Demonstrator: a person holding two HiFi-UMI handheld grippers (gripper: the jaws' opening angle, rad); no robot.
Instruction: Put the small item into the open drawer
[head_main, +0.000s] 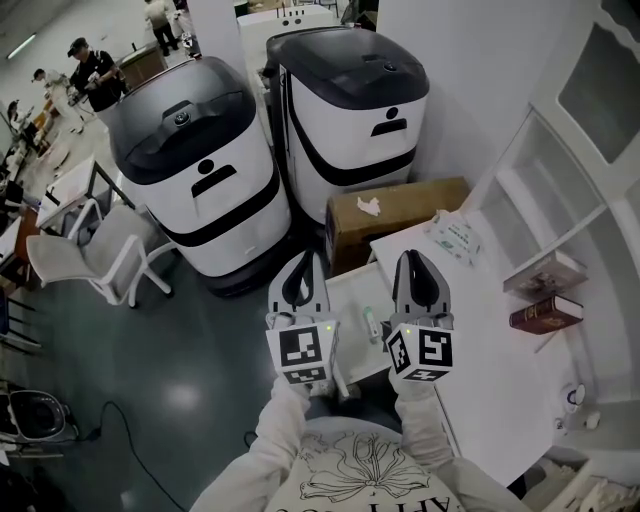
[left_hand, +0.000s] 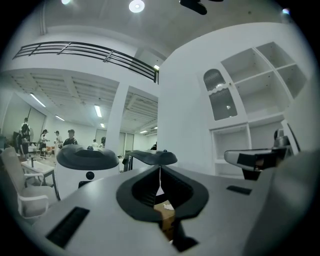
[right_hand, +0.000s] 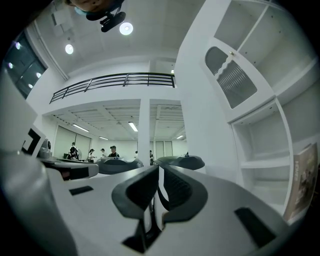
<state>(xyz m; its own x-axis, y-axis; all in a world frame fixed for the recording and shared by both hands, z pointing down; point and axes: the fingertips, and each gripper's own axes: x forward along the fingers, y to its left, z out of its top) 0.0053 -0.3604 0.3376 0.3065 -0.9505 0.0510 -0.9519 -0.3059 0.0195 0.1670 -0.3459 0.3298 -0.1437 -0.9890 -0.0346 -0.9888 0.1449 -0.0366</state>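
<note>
The left gripper (head_main: 306, 256) is hovering level over the open drawer's (head_main: 348, 298) left edge, jaws pressed together on nothing. The small item (head_main: 370, 322) is lying inside, toward its right side, probably delivered. The right gripper (head_main: 416, 256), likewise closed and empty, is hanging clear.

cardboard box (head_main: 395, 215) brown, matt, papery. machines (head_main: 215, 200) glossy white plastic, dark shiny lids (head_main: 180, 125). floor (head_main: 190, 395) smooth, slight sheen under lights. desk (head_main: 490, 330) and drawer (head_main: 350, 295) white, smooth, matt painted look. sleeves (head_main: 265, 450) pale soft cloth.
</note>
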